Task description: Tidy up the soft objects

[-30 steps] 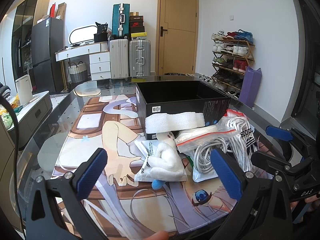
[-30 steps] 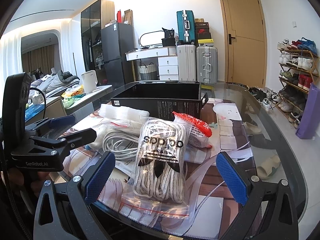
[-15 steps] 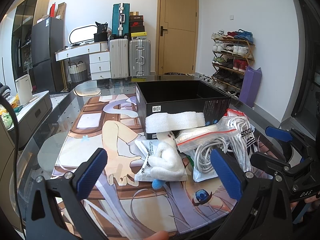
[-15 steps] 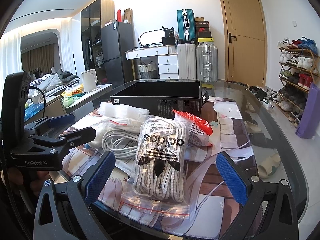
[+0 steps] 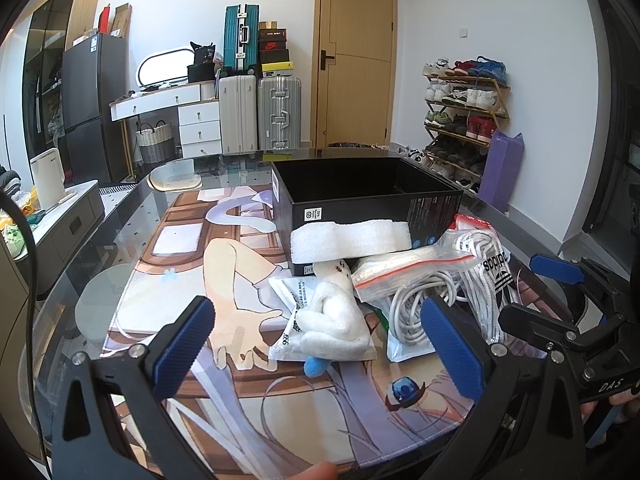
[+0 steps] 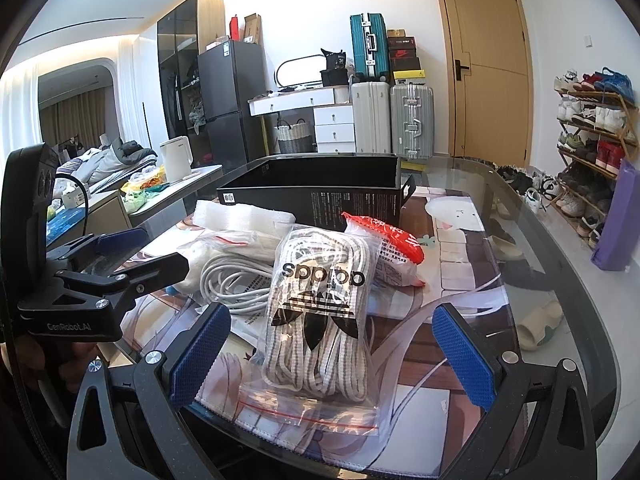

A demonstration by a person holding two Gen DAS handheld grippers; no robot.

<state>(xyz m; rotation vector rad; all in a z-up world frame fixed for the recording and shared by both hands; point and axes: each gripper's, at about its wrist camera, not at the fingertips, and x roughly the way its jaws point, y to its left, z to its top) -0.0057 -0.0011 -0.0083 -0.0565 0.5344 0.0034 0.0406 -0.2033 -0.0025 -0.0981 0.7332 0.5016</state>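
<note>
On the table (image 5: 120, 232), soft things sat heaped against the black box (image 5: 360, 196): foam roll (image 5: 350, 238), plush toy (image 5: 336, 320), bagged laces (image 6: 320, 304). Left gripper (image 5: 320, 344) and right gripper (image 6: 330, 350) hovered before them, jaws wide, holding nothing.

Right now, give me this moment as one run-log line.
left claw: open, facing white plush toy | right claw: open, facing bagged adidas laces | black box: nothing visible inside
</note>
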